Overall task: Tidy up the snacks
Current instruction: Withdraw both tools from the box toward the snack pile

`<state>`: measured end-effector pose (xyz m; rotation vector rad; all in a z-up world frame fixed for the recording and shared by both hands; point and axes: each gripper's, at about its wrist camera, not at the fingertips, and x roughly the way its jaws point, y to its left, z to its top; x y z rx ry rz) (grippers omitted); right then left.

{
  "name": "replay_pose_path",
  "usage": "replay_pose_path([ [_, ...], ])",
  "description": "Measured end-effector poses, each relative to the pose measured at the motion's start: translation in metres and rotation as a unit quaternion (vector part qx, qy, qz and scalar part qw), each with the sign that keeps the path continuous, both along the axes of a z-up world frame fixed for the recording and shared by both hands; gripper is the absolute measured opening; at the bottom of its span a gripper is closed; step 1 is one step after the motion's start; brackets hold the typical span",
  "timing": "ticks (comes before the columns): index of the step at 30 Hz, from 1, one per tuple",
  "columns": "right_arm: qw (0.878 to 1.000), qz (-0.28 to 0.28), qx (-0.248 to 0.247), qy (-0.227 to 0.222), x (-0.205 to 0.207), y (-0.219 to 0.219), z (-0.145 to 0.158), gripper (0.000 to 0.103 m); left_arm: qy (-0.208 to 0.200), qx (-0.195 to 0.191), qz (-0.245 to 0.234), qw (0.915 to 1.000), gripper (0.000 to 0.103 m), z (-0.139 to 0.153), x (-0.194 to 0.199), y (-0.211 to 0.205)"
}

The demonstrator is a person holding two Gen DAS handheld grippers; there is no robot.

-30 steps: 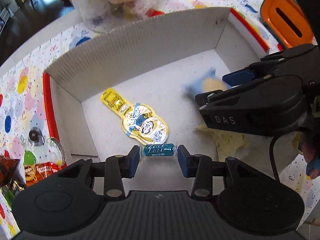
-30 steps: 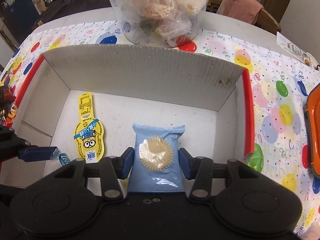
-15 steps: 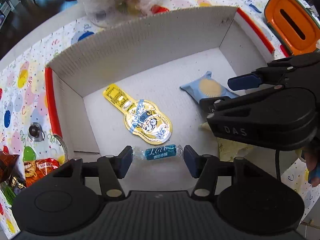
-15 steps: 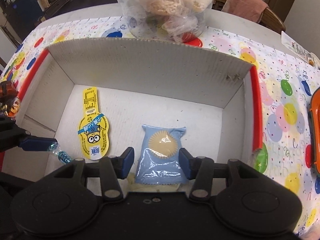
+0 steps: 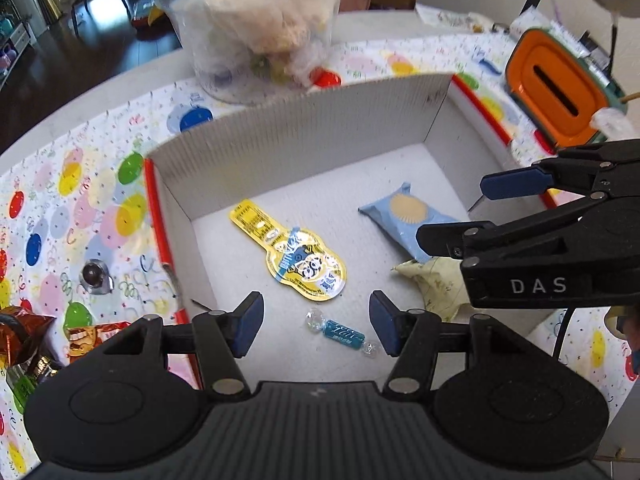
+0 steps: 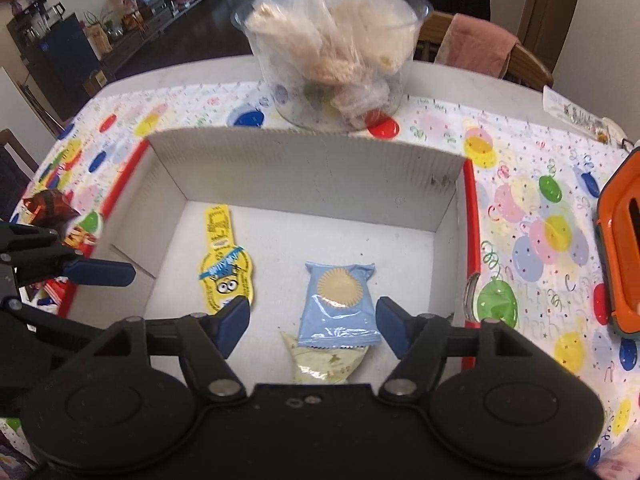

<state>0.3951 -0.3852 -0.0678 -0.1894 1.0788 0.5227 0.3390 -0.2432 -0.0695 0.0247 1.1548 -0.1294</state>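
A white cardboard box (image 5: 304,148) (image 6: 304,168) holds several snacks. A blue wrapped candy (image 5: 343,333) lies on its floor below my left gripper (image 5: 316,322), which is open and empty above it. A light blue cookie packet (image 6: 339,305) (image 5: 404,220) lies on the floor under my right gripper (image 6: 312,328), also open and empty. The packet rests partly on a pale yellow packet (image 6: 324,362) (image 5: 436,284). A yellow cartoon-figure snack (image 5: 292,256) (image 6: 224,264) lies flat in the middle-left.
A clear tub of bagged snacks (image 6: 332,60) (image 5: 260,36) stands behind the box on the balloon-print cloth (image 6: 540,216). An orange container (image 5: 556,84) (image 6: 620,256) is at the right. Loose snack bags (image 5: 52,344) lie left of the box.
Both grippers opened and rose. The blue candy dropped from the left gripper and the cookie packet from the right; both now lie on the box floor.
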Motion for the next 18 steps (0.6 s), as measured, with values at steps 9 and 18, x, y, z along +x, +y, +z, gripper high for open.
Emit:
replay_pose_path([
  [9,0.999,0.004,0.026,-0.036,-0.026,0.012,0.034,0.08,-0.062,-0.013,0.006,0.998,0.058,0.034,-0.032,0.024],
  [18,0.995,0.014,0.05,-0.08,-0.062,0.041,0.067,0.09,-0.11,-0.024,0.02,0.9935,0.067,0.059,-0.07,0.069],
])
